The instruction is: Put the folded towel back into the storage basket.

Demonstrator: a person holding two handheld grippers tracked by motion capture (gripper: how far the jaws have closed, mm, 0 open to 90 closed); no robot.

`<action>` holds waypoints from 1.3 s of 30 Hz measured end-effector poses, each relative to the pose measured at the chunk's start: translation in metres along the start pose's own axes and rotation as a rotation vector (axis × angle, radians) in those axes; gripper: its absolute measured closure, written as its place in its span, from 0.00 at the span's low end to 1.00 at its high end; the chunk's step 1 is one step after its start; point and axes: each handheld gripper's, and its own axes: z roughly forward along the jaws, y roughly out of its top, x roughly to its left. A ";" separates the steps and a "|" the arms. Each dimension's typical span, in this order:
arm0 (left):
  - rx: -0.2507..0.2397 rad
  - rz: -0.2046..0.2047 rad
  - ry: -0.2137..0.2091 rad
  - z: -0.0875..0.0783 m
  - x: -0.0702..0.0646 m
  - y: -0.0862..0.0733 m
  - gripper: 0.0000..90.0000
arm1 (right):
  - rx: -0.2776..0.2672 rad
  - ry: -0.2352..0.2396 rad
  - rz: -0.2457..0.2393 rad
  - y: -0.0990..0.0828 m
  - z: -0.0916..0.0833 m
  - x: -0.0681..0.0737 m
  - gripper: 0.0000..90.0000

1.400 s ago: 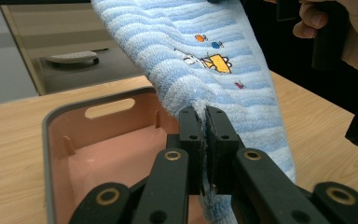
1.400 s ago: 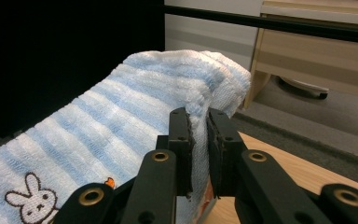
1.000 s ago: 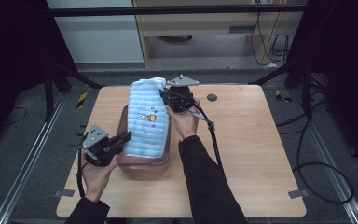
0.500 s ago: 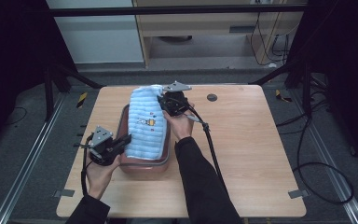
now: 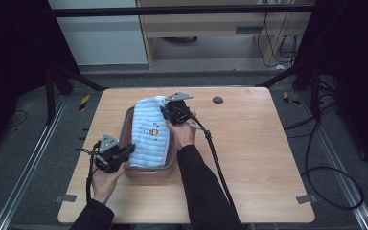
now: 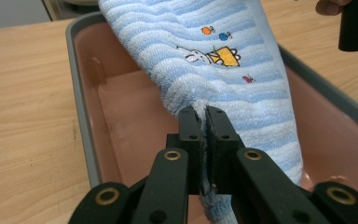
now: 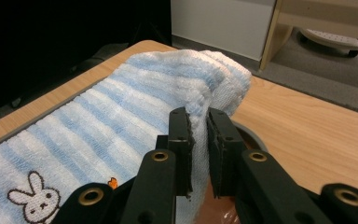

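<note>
Blue-striped towel [image 5: 149, 135] (bunny print) | over tray [image 5: 168, 168] | both jaws clamp it

Both forearms come in from the bottom of the high view, dark-sleeved. The left hand [image 5: 104, 178] sits low and to the left, gripping the left hand-held gripper [image 5: 120, 155], which points rightward. In its own view, its black jaws are pressed together on cloth. The right arm reaches farther forward, and the right hand [image 5: 183, 132] carries the right hand-held gripper [image 5: 166, 111], whose jaws are likewise clamped on cloth, its cable trailing back along the forearm.
</note>
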 end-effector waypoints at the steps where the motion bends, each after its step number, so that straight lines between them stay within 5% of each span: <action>1: 0.006 -0.001 0.003 0.001 0.000 -0.001 0.95 | 0.004 -0.001 -0.001 -0.002 0.002 0.000 0.90; 24: 0.050 -0.001 0.028 0.009 -0.001 -0.009 0.87 | 0.132 -0.008 -0.017 -0.027 0.025 0.003 0.81; 34: -0.024 -0.042 0.048 -0.003 0.006 -0.004 0.67 | 0.068 -0.022 -0.030 -0.019 0.007 0.001 0.67; 39: -0.053 -0.042 0.021 -0.011 0.007 -0.002 0.60 | 0.029 -0.028 -0.024 -0.014 -0.010 -0.004 0.52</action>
